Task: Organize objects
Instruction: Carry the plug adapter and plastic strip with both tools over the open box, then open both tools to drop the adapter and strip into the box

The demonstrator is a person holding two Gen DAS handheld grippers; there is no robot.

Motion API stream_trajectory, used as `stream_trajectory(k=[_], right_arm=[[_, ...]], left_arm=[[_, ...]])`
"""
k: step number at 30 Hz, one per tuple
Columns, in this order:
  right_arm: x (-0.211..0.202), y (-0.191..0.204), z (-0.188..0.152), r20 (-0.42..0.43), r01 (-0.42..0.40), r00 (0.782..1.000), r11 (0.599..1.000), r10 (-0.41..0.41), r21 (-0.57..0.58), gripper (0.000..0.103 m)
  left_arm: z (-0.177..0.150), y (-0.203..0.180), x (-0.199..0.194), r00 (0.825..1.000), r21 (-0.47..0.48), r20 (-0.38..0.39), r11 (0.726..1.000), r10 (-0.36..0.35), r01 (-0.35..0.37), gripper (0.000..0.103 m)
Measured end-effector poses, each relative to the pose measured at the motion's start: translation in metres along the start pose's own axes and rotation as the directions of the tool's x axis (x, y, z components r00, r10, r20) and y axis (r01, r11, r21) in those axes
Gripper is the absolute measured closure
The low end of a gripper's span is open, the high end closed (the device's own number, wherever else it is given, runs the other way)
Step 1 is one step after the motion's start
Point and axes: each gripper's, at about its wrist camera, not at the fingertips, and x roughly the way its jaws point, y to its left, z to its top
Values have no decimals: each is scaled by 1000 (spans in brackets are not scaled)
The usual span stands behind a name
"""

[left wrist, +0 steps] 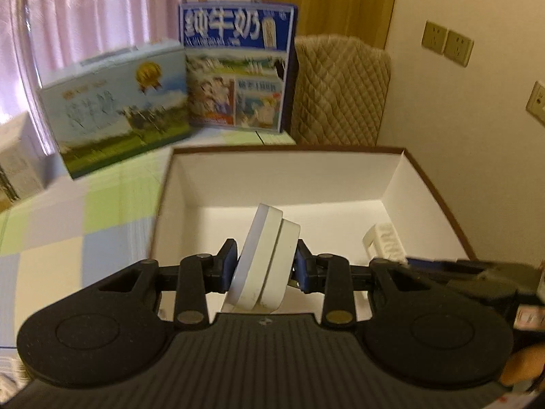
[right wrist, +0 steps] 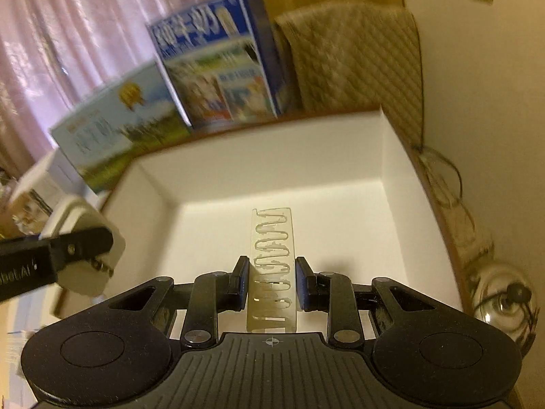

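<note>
My left gripper (left wrist: 264, 255) is shut on a white plug adapter (left wrist: 262, 259), which tilts left between the blue pads. It hangs over the near part of an open white box (left wrist: 272, 177) with a brown rim. My right gripper (right wrist: 272, 272) is shut on a translucent plastic strip (right wrist: 272, 259) with a serpentine cut-out, pointing forward over the box floor (right wrist: 306, 204). In the left wrist view the strip (left wrist: 385, 238) shows at the right, with the right gripper (left wrist: 425, 262) behind it. The right wrist view shows the left gripper (right wrist: 85, 255) holding the adapter (right wrist: 85, 218) with metal prongs at the box's left edge.
Two milk cartons, a pale one (left wrist: 115, 102) and a blue one (left wrist: 238, 68), stand behind the box on a checked tablecloth (left wrist: 68, 221). A quilted beige cover (left wrist: 340, 92) leans on the wall with sockets (left wrist: 446, 42). A glass object (right wrist: 504, 300) sits right of the box.
</note>
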Motion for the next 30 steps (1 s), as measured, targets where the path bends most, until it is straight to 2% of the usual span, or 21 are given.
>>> stream_trajectory(k=[8, 14, 21, 26, 30], right_arm=[[19, -18, -5, -53, 40, 998, 999, -40, 13, 78], [34, -26, -4, -85, 55, 995, 998, -53, 26, 79], [40, -27, -4, -96, 52, 994, 998, -49, 31, 78], [37, -27, -4, -89, 35, 996, 999, -31, 38, 78], [35, -26, -3, -78, 20, 997, 999, -16, 41, 78]], left_arm=[[-6, -11, 61, 994, -32, -107, 999, -27, 24, 72], [-13, -13, 86, 987, -67, -159, 997, -33, 23, 72], [-15, -12, 96, 981, -103, -190, 995, -39, 20, 73], [-12, -12, 93, 983, -105, -178, 994, -42, 24, 70], [-9, -9, 90, 984, -106, -174, 994, -34, 15, 62]])
